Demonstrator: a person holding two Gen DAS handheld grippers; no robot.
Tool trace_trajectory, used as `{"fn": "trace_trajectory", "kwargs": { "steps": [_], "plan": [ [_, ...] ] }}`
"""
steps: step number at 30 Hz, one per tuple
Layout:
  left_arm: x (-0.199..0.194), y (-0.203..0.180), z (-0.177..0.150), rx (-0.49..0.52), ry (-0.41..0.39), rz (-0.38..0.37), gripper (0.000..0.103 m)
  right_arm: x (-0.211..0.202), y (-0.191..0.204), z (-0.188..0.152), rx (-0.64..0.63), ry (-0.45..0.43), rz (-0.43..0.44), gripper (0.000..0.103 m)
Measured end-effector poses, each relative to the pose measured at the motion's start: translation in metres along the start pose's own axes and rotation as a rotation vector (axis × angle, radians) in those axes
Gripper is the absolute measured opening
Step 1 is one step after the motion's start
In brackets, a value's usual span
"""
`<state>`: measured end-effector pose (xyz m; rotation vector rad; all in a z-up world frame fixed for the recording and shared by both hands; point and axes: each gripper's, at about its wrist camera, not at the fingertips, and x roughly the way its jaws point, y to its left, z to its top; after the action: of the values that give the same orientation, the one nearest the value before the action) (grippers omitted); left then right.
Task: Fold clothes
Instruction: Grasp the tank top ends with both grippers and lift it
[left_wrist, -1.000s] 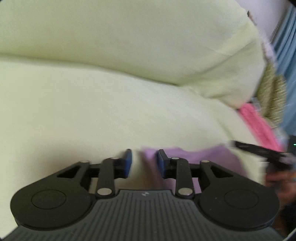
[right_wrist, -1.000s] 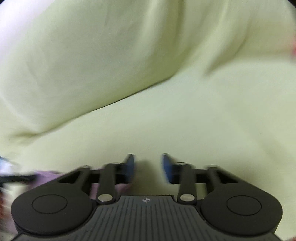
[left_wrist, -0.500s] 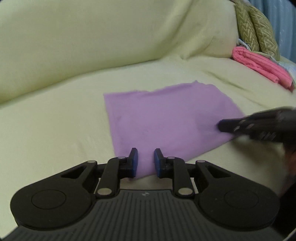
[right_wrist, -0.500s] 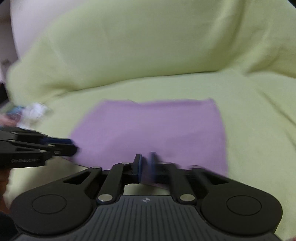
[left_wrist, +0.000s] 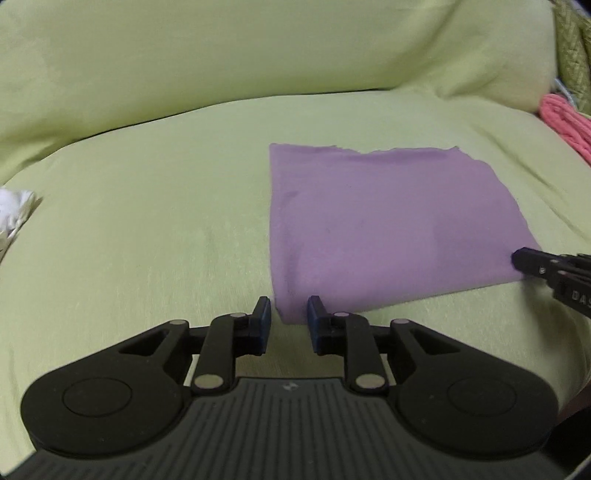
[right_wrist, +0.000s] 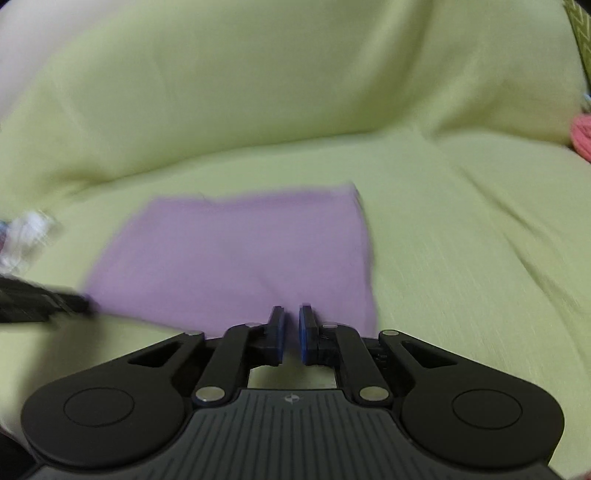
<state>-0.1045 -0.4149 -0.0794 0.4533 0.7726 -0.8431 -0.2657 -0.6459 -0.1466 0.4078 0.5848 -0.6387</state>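
A purple cloth (left_wrist: 388, 221) lies flat as a folded rectangle on the pale green sofa seat (left_wrist: 147, 240). My left gripper (left_wrist: 288, 314) sits at its near left corner, jaws a little apart. The corner lies between the tips without being pinched. In the right wrist view the same cloth (right_wrist: 229, 258) spreads ahead. My right gripper (right_wrist: 291, 321) has its pads almost together on the near edge close to the right corner. From the left wrist view that right gripper (left_wrist: 521, 258) touches the cloth's near right corner. The left gripper (right_wrist: 81, 304) shows blurred at the far left.
Folded pink clothing (left_wrist: 565, 122) lies at the right end of the seat, beside a green patterned cushion (left_wrist: 570, 48). A crumpled white item (left_wrist: 14, 210) lies at the left edge. The sofa backrest (left_wrist: 258, 55) rises behind the cloth.
Both cameras pulled back from a blurred close view of the sofa, and the purple cloth now lies flat. The right jaws went from open to nearly together. The left jaws narrowed slightly.
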Motion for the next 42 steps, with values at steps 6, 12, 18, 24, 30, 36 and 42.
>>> {"fn": "trace_trajectory", "kwargs": {
  "steps": [6, 12, 18, 24, 30, 36, 42],
  "plan": [
    [-0.008, -0.003, -0.005, -0.042, 0.048, 0.022, 0.019, -0.016, -0.011, -0.005, 0.034, -0.006, -0.052, 0.012],
    [-0.048, -0.030, -0.036, 0.283, -0.115, 0.033, 0.036, -0.051, 0.008, -0.015, -0.148, -0.089, -0.060, 0.028],
    [-0.035, -0.065, -0.088, 0.880, -0.249, 0.295, 0.037, -0.055, 0.041, -0.041, -0.676, -0.115, -0.194, 0.039],
    [0.002, -0.074, -0.106, 1.246, -0.305, 0.430, 0.033, -0.016, 0.048, -0.060, -1.041, -0.053, -0.320, 0.039],
    [0.017, -0.071, -0.104, 1.343, -0.314, 0.405, 0.010, 0.013, 0.048, -0.069, -1.283, -0.081, -0.339, 0.037],
    [0.022, -0.065, -0.108, 1.389, -0.328, 0.389, 0.007, 0.034, 0.034, -0.054, -1.367, -0.079, -0.311, 0.004],
    [0.002, -0.064, -0.111, 1.417, -0.315, 0.333, 0.005, 0.014, 0.022, -0.040, -1.359, -0.097, -0.273, 0.000]
  ]
}}
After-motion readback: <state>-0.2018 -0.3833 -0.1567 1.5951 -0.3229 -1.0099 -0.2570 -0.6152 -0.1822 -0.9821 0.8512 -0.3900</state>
